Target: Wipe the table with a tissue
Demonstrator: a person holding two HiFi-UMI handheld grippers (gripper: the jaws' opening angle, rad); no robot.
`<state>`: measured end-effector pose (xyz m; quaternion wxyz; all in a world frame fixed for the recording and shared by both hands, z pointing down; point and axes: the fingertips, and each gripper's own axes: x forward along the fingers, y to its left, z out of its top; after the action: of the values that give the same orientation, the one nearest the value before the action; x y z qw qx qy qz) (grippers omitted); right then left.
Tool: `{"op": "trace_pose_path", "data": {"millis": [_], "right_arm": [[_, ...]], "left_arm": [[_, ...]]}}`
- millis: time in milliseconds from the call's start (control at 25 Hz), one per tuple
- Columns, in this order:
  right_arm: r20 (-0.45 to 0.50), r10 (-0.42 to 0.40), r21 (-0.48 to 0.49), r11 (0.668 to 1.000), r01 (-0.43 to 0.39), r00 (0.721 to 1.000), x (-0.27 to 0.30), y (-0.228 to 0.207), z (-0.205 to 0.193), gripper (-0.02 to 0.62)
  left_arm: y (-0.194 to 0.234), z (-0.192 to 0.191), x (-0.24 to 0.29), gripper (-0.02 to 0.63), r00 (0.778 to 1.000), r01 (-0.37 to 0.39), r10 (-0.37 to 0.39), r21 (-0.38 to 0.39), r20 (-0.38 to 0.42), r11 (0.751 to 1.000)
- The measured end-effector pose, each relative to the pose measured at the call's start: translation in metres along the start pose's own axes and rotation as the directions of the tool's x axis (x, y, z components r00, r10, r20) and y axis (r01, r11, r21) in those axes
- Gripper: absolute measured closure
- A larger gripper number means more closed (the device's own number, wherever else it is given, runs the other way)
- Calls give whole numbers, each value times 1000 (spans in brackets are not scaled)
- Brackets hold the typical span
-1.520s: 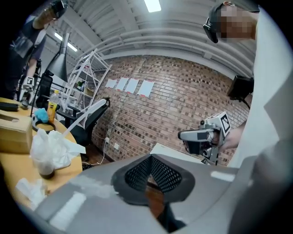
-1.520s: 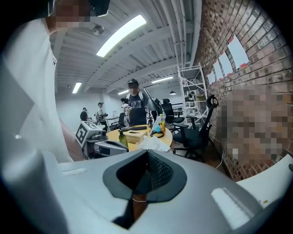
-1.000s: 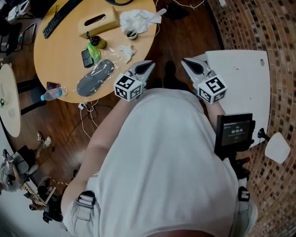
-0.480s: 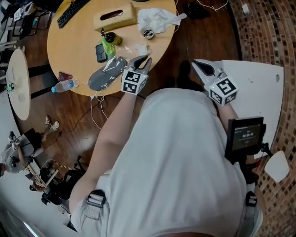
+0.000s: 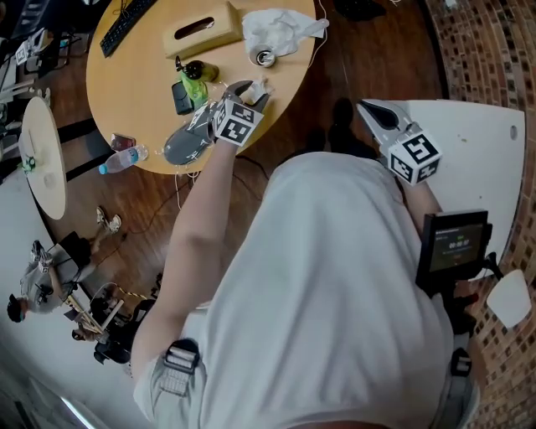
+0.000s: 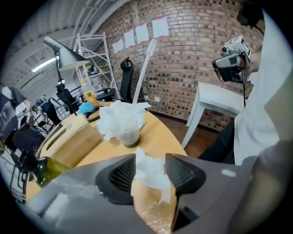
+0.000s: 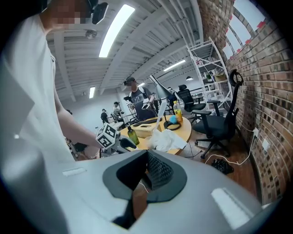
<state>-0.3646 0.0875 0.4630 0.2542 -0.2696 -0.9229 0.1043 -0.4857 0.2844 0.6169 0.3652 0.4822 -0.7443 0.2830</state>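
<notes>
keyboard (image 5: pixel 126 18) – top left | green bottle (image 5: pixel 194 75) beside phone (image 5: pixel 182 96) | water bottle (image 5: pixel 123 159) – lying flat | can (image 5: pixel 264 57) upright

left gripper (image 5: pixel 249 95): over round table's (image 5: pixel 134 75) near right edge, jaws opening, small tissue (image 5: pixel 261 85) at their tips | right gripper (image 5: pixel 374 110): well right, beside white table (image 5: pixel 469 142) | grey pouch (image 5: pixel 186 142): just left of left gripper

The round wooden table (image 5: pixel 126 92) bears a black keyboard (image 5: pixel 126 15) at its far rim, a tan tissue box (image 5: pixel 201 27) beside it, then a heap of white crumpled sheets (image 5: pixel 280 29) with a small can (image 5: pixel 264 57) just beside. Nearer are a green bottle (image 5: pixel 194 74), a dark phone (image 5: pixel 182 96), a grey pouch (image 5: pixel 177 149) and a small crumpled tissue (image 5: pixel 261 85) near the edge. A water bottle (image 5: pixel 126 157) seems to lie at the rim, or perhaps on the floor below.
</notes>
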Motion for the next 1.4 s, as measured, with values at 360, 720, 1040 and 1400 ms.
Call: {"op": "trace_pose_path", "data": {"millis": [360, 720, 1040, 1400], "right_arm": [[1, -33, 56, 998, 33, 999, -8, -15, -6, 588], [10, -78, 89, 993, 77, 997, -17, -23, -12, 588], [29, -109, 118, 988, 104, 994, -20, -23, -12, 588], [51, -140, 120, 984, 133, 989, -24, -13, -11, 588]], "left_arm": [[1, -13, 17, 390, 970, 181, -169, 60, -173, 982], [-2, -21, 26, 420, 948, 226, -216, 16, -234, 974], [-4, -21, 25, 465, 960, 177, -182, -43, -210, 983], [-13, 11, -7, 469, 992, 116, -113, -46, 62, 992]]}}
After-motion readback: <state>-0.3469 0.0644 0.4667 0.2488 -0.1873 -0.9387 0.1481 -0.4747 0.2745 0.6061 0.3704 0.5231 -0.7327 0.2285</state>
